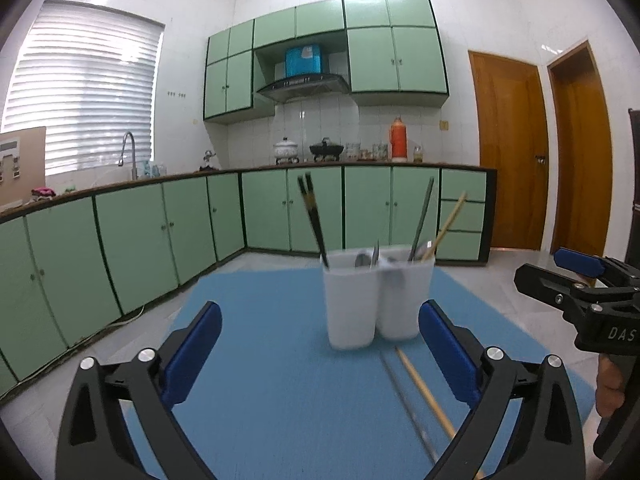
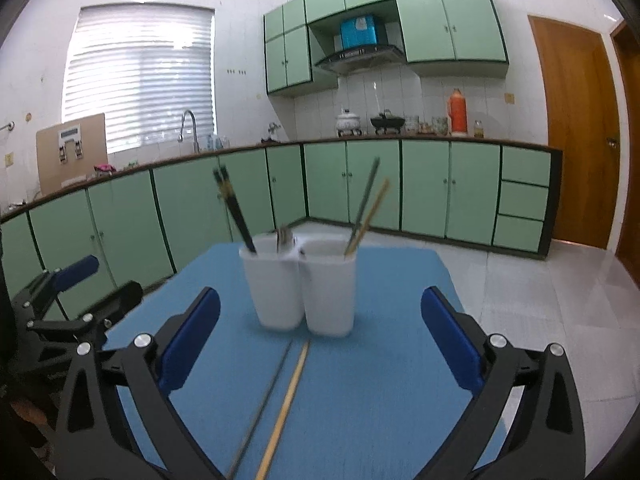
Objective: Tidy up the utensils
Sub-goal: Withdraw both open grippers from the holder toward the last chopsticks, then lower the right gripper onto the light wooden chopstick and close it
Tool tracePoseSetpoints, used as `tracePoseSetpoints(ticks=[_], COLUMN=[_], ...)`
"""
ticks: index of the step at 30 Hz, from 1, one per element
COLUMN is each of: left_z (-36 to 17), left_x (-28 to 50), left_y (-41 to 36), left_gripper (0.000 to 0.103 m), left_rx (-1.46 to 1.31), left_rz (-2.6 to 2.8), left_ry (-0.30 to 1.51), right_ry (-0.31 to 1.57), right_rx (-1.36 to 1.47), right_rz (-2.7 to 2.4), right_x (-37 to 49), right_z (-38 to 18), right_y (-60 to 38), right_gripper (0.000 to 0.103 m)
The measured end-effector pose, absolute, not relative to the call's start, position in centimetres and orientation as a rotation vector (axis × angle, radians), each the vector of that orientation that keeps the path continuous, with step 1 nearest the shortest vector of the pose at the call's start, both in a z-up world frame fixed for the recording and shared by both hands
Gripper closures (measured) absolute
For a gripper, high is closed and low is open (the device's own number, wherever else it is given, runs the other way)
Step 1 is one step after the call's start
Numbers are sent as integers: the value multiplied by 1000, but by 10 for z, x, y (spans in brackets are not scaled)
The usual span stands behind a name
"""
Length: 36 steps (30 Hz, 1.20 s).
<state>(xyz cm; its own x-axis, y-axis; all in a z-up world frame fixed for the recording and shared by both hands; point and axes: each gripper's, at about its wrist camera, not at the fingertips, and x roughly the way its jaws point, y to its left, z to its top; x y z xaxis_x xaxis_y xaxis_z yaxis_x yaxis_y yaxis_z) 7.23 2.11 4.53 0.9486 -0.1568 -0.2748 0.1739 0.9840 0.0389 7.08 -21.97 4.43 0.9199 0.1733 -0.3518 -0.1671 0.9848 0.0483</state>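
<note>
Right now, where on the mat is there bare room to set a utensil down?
Blue mat lies bare right of the wooden chopstick, and left of the grey chopstick. Crowded at the middle: both loose chopsticks run right up to the white twin-cup holder.

A two-compartment holder [image 2: 300, 284] stands on a mat [image 2: 380, 380]. A pair of chopsticks [image 2: 236, 212] and some spoons [image 2: 285, 237] sit in its left compartment; two single chopsticks [image 2: 366, 210] lean in the right one. Before the holder, on the mat, two more loose chopsticks [image 2: 282, 408] lie side by side — just apart. Behind everything runs the kitchen counter [image 2: 400, 141].
</note>
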Motion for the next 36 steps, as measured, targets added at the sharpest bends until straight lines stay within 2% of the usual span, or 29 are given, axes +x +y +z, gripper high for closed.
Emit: tracePoseSetpoints(ticks=[16, 30, 31, 33, 36], left_z=[-26, -48, -49, -50, -50], left_x=[27, 9, 8, 7, 7], left_y=[36, 44, 45, 45, 44], left_gripper=[6, 6, 6, 6, 6], left_rx=[73, 64, 61, 55, 52], left_rz=[-123, -96, -95, -93, -93], left_ry=[417, 463, 466, 471, 476], right_ry=[547, 528, 519, 518, 532], right_rx=[74, -4, -19, -38, -42], right_rz=[121, 111, 108, 110, 123], right_x=[24, -8, -10, -12, -12], right_z=[-47, -75, -76, -78, -81], right_y=[-203, -178, -174, -171, -169], right_gripper=[5, 7, 8, 23, 33])
